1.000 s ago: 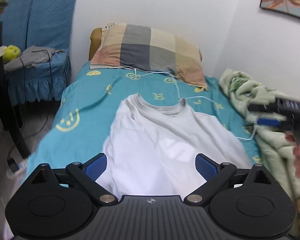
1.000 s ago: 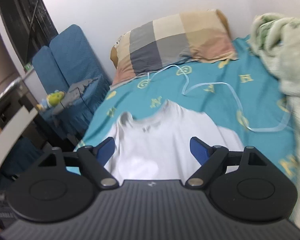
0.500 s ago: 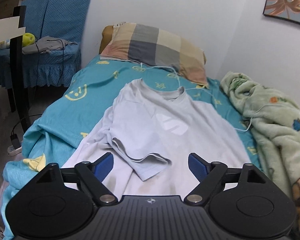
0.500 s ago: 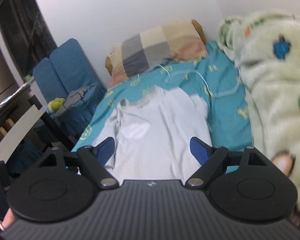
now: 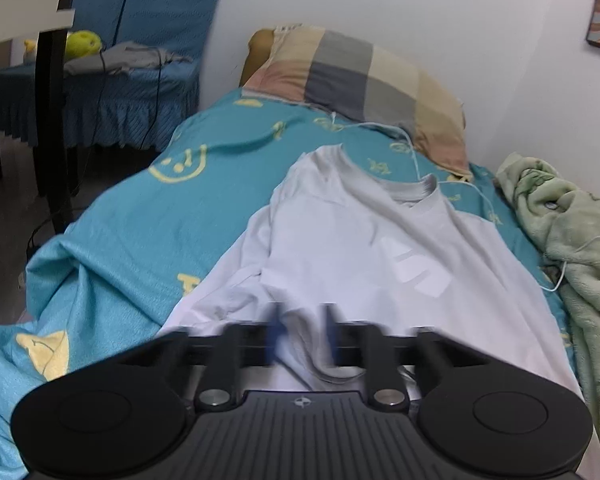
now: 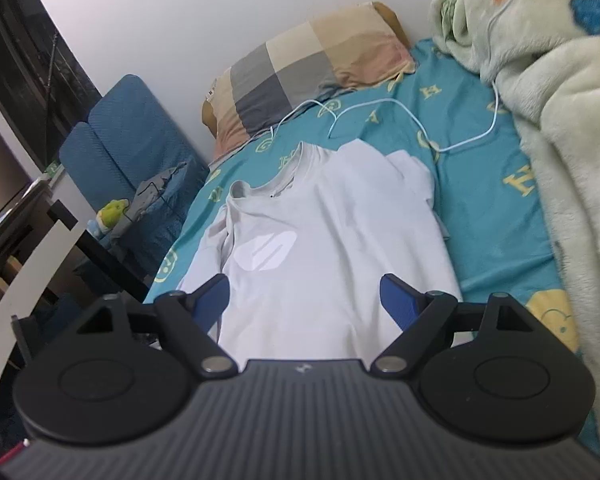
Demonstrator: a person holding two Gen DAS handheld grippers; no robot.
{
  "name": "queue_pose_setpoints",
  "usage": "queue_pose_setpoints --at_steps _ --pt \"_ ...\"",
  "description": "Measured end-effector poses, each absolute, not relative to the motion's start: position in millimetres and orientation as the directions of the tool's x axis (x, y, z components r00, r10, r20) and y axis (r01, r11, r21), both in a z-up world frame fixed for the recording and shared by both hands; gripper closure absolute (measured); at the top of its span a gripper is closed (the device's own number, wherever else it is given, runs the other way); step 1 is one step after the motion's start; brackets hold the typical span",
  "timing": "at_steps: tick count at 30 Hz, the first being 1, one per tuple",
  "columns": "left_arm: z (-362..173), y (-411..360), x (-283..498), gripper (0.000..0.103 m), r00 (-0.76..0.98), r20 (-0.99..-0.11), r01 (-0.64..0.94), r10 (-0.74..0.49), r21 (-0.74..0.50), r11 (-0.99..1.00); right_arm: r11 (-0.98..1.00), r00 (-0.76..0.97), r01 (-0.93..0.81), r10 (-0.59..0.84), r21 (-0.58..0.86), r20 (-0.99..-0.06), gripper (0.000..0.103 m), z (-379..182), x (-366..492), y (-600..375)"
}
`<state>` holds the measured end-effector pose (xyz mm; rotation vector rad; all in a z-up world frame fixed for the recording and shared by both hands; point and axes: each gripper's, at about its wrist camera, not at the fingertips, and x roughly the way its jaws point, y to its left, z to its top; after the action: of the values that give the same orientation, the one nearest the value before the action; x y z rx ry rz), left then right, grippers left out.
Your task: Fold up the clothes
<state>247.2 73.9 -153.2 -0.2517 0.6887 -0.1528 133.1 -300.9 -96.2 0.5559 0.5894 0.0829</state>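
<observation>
T-shirt (image 5: 364, 248), pale lilac-white with a lighter chest logo, lies face up along the teal bedsheet (image 5: 148, 216), collar toward the checked pillow (image 5: 364, 76). In the left wrist view its near sleeve (image 5: 300, 344) is already turned inward over the body, and the left gripper (image 5: 300, 340) has just been closing on it: the blue pads are blurred but drawn close together with a ridge of sleeve cloth pinched between them. A white cable (image 5: 412, 148) trails past the collar, and a green fleece blanket (image 5: 572, 240) sits bunched beside the shirt. In the right wrist view the right gripper (image 6: 306, 300) hovers over the lower body of the shirt, jaws wide apart and gripping nothing; the far sleeve (image 6: 412, 176) lies spread on the sheet near the cable loop. The step in hand looks like folding the sides in. To do it well, the left pinch should catch only the sleeve layer, not the body beneath, and be drawn low and flat so no wrinkle is dragged along, while the right takes the hem edge rather than mid-cloth.
</observation>
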Motion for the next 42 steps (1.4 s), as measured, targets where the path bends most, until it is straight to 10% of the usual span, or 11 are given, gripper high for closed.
queue_pose_setpoints --at_steps 16,29,35,42 --pt "6.8 188.3 389.1 0.101 0.902 -0.430 -0.150 0.044 -0.215 0.965 0.842 0.821 0.102 0.230 0.529 -0.524 0.019 -108.3 138.7 -297.0" --pt "-115.3 260.6 477.7 0.099 0.773 -0.614 -0.312 0.158 -0.151 0.938 0.911 0.767 0.108 0.179 0.399 -0.617 0.019 -146.8 189.5 -276.0" --pt "-131.4 268.4 456.7 0.065 0.759 -0.645 -0.279 0.094 -0.190 0.941 0.912 0.774 0.079 0.199 0.403 -0.601 0.019 -144.5 192.0 -274.5" --pt "-96.3 241.9 376.0 0.049 0.776 -0.631 -0.160 -0.003 -0.201 0.966 0.920 0.810 0.033 0.203 0.389 -0.550 0.019 -123.2 178.0 -275.9"
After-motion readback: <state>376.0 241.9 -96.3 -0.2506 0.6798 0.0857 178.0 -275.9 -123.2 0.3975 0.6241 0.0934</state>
